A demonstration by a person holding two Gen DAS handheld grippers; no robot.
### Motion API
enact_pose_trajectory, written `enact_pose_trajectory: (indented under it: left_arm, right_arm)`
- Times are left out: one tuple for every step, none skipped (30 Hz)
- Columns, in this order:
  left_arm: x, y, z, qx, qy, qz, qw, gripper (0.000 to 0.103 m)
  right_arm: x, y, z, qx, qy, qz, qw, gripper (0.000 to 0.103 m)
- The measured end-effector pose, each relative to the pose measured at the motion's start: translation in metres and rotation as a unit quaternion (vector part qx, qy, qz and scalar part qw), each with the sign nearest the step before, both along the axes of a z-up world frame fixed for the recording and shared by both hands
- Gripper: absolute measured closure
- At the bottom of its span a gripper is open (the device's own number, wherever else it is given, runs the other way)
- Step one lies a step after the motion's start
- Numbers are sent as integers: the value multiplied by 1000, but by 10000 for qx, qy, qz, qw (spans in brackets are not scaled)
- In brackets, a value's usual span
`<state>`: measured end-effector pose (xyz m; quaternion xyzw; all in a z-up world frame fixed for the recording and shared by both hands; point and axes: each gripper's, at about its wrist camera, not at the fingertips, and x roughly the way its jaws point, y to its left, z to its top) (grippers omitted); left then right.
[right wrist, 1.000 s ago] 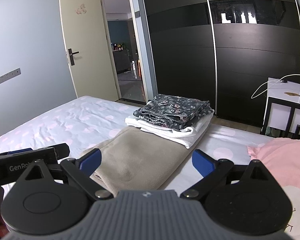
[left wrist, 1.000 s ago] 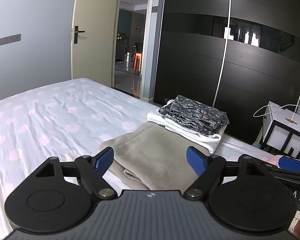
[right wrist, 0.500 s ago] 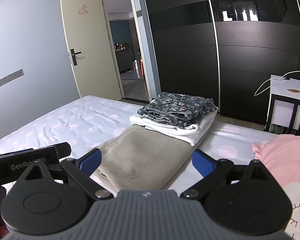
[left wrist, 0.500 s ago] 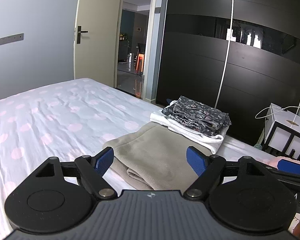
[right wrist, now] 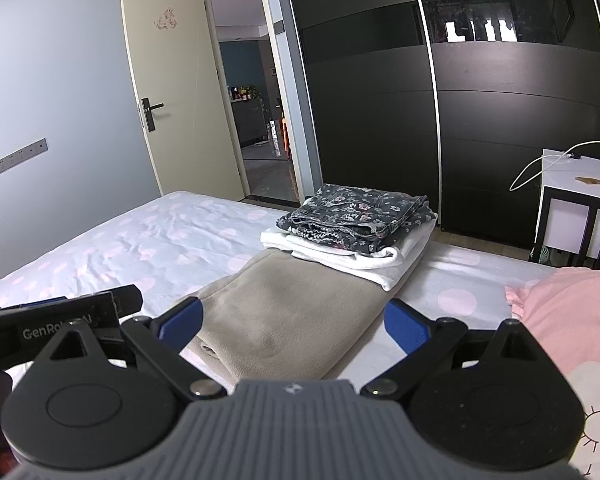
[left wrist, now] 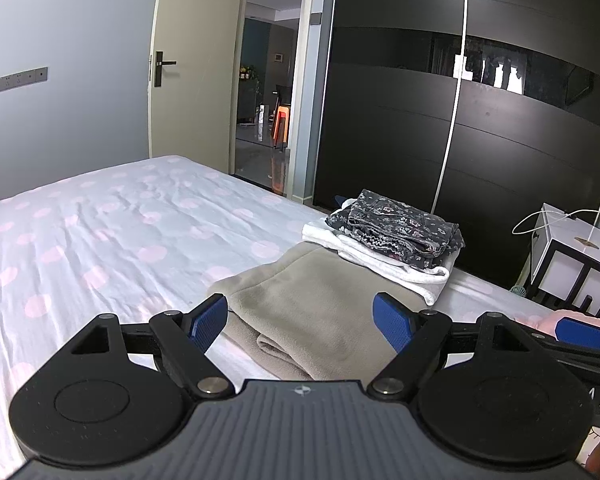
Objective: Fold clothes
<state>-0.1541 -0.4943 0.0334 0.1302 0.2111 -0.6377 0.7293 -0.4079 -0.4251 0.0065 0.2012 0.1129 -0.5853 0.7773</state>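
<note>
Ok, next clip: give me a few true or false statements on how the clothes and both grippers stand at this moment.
1. The floral garment lies on top of the white garment. True.
2. The left gripper is shut on the beige garment. False: its jaws are open, holding nothing.
3. The right gripper is open. True.
4. The beige garment is spread out flat, unfolded. False: it lies folded on the bed.
5. The door is closed. False: it stands open.

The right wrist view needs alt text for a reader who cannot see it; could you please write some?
The open right gripper hovers over a folded beige garment on a polka-dot bed. Beyond it, a dark floral garment sits on a folded white one; a pink pillow lies right.
</note>
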Motion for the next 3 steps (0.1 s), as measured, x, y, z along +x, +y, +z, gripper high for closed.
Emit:
enact_pose_trajectory:
  left_arm:
    - [0,1,0,-4,-1,5,10000,23]
    - [0,1,0,-9,-8,9,10000,23]
    - [1,1,0,-8,-9,15,10000,23]
  right_arm:
    - [0,0,0,-2,-2,6,10000,5]
    - [1,0,0,-4,0,9,10000,5]
    - [1,0,0,-6,0,10,10000,5]
